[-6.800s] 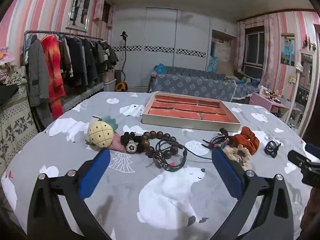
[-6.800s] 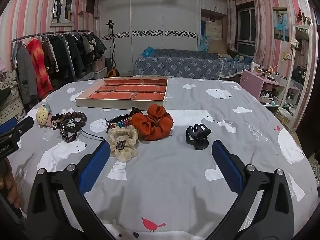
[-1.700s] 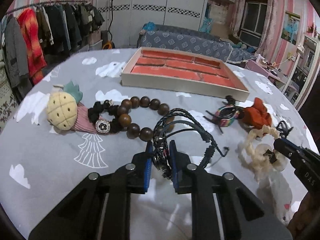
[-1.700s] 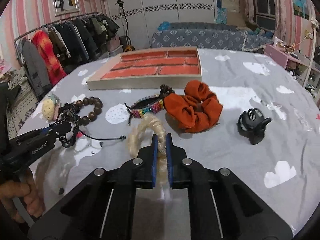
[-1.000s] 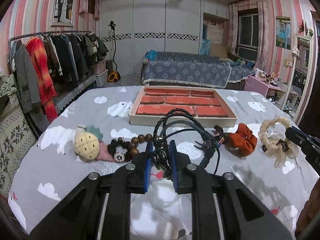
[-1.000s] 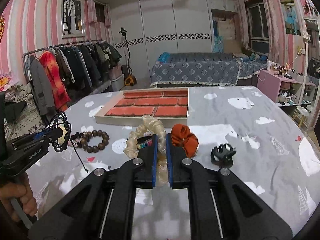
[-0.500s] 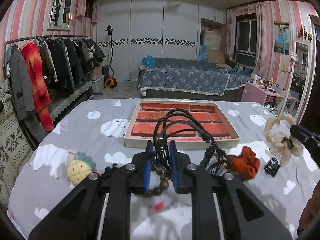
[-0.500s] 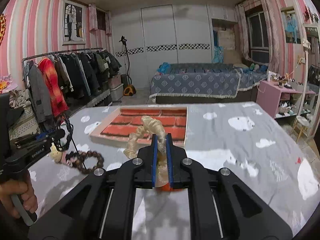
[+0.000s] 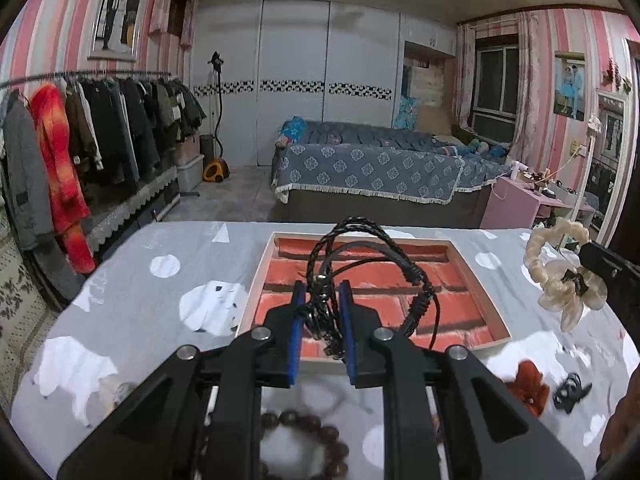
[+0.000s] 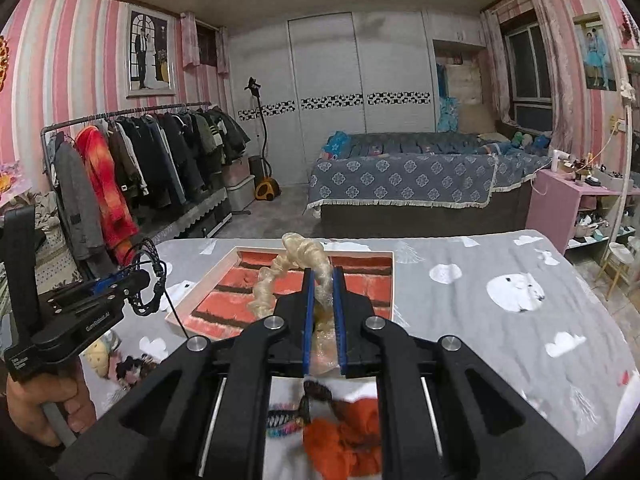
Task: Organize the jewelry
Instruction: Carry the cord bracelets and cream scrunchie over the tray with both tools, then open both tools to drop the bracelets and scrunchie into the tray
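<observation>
Above tray [image 9: 460,264]: left tool [image 9: 322,300] clamps black cord bracelets [image 9: 360,256], loops upright.

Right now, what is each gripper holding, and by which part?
Left gripper: black cord bracelets, pinched at the metal-beaded bunch. Right gripper: cream scrunchie, pinched on its band.

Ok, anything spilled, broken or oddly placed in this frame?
Nothing stands out. The left gripper holds the black cord bracelets, the right gripper the cream scrunchie, both above the tray.
</observation>
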Available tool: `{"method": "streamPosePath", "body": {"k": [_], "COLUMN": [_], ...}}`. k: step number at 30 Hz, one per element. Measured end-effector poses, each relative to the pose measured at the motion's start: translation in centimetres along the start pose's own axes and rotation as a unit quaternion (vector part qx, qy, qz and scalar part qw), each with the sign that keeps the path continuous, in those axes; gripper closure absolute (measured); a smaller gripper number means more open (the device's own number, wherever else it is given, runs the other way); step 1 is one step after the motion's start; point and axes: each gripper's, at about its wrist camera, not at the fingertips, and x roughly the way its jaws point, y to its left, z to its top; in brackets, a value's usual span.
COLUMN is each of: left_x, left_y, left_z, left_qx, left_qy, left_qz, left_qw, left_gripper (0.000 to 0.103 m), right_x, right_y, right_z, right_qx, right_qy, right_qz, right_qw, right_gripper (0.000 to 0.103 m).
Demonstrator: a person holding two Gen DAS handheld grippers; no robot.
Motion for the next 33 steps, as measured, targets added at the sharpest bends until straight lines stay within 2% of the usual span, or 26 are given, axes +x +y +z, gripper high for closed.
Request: {"method": "streamPosePath", "body": {"k": [5,10,17,20,28,31,33], "left_x": [4.2,8.0,12.6,13.7,14.3,14.3,14.2], "left_y": [0.6,1.8,3.1,3.2,3.2,3.0,2.9], "left_z": [0.3,-0.5,-2.7,-3.4,-3.7,-3.6,-3.7], "left_qx": [0.003,-0.013,-0.031,-0.034,-0.033,-0.033,-0.031], "left_qy": [0.024,0.047,0.111,0.133,0.14,0.137,0.135], "left_qz": [-0.007,0.011,0.001,-0.004,0.002,0.008,0.012], "left_qw": [0.9997,0.9988,0.9933,0.9905,0.9897,0.99,0.9903], "left_gripper": [0.086,0.086,0.086,0.086,0.085,0.085,0.085], "right_x": [4.3,9.0,13.1,14.6,16.4,16.4,16.4], "right_y": [-0.4,-0.8,-1.2,-1.3,-1.8,-1.8,-2.1], "right_z": [0.6,-0.8,-3.2,-4.1,-5.4,-5.4,-5.4], "right_qx": [0.003,0.008,0.009,0.007,0.006,0.007,0.008], "right_qy": [0.023,0.064,0.119,0.144,0.171,0.167,0.162], "right_qz": [-0.006,-0.005,-0.013,-0.017,-0.034,-0.035,-0.035], "right_qw": [1.0,0.998,0.993,0.989,0.985,0.985,0.986], "right_gripper": [0.092,0.092,0.092,0.09,0.088,0.081,0.07]}}
